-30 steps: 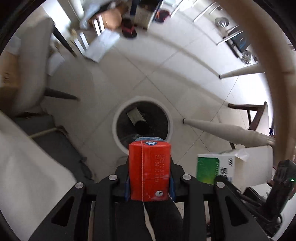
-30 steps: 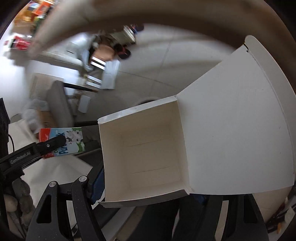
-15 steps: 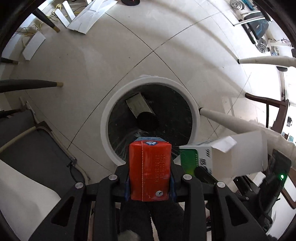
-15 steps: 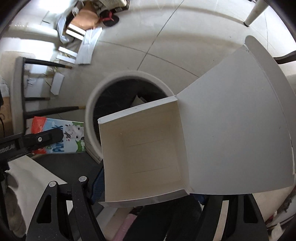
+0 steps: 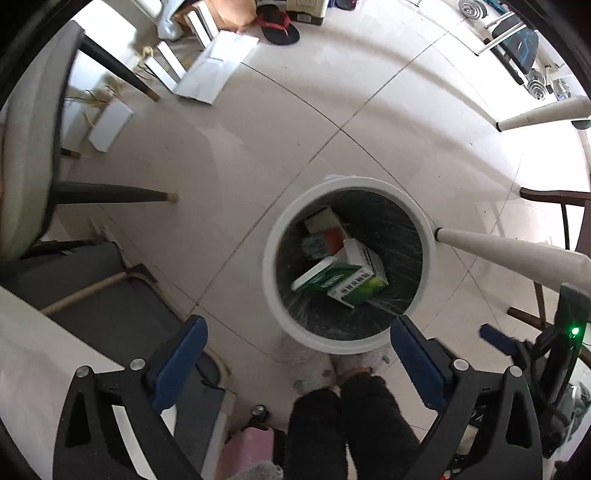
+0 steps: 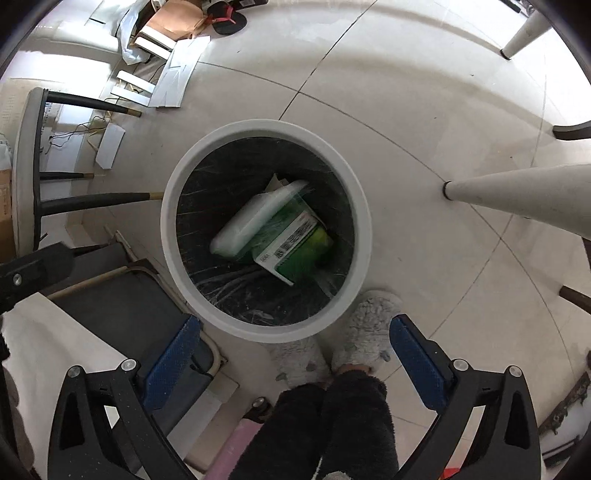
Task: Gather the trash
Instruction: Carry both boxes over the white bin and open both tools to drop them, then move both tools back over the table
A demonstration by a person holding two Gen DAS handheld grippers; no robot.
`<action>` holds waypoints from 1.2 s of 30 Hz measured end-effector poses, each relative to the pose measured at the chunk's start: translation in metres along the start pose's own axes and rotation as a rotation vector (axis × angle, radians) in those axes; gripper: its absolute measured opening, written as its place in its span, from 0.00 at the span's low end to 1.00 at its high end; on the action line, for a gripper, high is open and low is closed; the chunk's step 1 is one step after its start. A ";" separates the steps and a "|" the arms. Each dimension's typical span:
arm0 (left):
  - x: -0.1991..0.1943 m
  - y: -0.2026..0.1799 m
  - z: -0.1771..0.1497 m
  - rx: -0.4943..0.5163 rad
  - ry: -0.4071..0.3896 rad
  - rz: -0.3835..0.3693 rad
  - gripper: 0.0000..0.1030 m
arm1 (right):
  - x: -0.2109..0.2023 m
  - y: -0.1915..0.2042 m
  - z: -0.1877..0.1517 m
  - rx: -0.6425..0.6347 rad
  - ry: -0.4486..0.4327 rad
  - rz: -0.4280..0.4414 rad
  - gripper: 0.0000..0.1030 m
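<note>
A round white trash bin [image 5: 271, 273] with a dark liner stands on the tiled floor below both grippers; it also shows in the right wrist view [image 6: 170, 236]. Inside lie a green and white carton box [image 5: 351, 275] and a red and white milk carton [image 5: 323, 238]. In the right wrist view the green box [image 6: 295, 245] lies in the bin under its white flap. My left gripper [image 5: 297, 363] is open and empty above the bin's near rim. My right gripper [image 6: 293, 362] is open and empty too.
White table legs [image 5: 517, 251] slant in at the right. A dark-legged chair [image 5: 110, 194] stands at the left, with flat white cardboard pieces [image 5: 214, 66] and slippers [image 5: 277, 26] beyond. The person's grey slippers [image 6: 365, 332] stand by the bin. A grey mat [image 6: 122, 317] lies at the lower left.
Both grippers opened over the bin. The red milk carton left the left gripper and the white and green box left the right one; both now lie in the bin.
</note>
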State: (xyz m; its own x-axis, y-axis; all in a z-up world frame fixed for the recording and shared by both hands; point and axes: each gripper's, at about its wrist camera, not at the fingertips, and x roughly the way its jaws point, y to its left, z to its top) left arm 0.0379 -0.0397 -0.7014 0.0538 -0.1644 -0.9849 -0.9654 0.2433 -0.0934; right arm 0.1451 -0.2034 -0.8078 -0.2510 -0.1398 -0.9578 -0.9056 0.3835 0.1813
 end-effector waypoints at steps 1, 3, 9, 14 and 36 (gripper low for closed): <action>-0.004 0.000 -0.003 0.005 -0.005 0.008 0.98 | -0.003 0.002 0.001 0.000 -0.006 -0.013 1.00; -0.014 0.000 -0.010 0.014 -0.023 0.049 0.98 | -0.013 0.006 -0.001 0.004 -0.015 -0.033 1.00; -0.047 0.002 -0.034 -0.002 -0.068 0.094 0.98 | -0.057 0.017 -0.017 0.008 -0.063 -0.094 1.00; -0.079 0.004 -0.057 -0.023 -0.111 0.136 0.98 | -0.100 0.027 -0.034 0.001 -0.111 -0.108 1.00; -0.266 -0.032 -0.143 0.109 -0.223 0.122 0.98 | -0.331 0.059 -0.139 0.041 -0.263 -0.050 1.00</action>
State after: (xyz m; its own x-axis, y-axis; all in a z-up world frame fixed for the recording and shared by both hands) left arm 0.0183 -0.1406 -0.4158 0.0055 0.0842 -0.9964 -0.9358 0.3517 0.0245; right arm 0.1273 -0.2618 -0.4492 -0.1041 0.0803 -0.9913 -0.8987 0.4194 0.1283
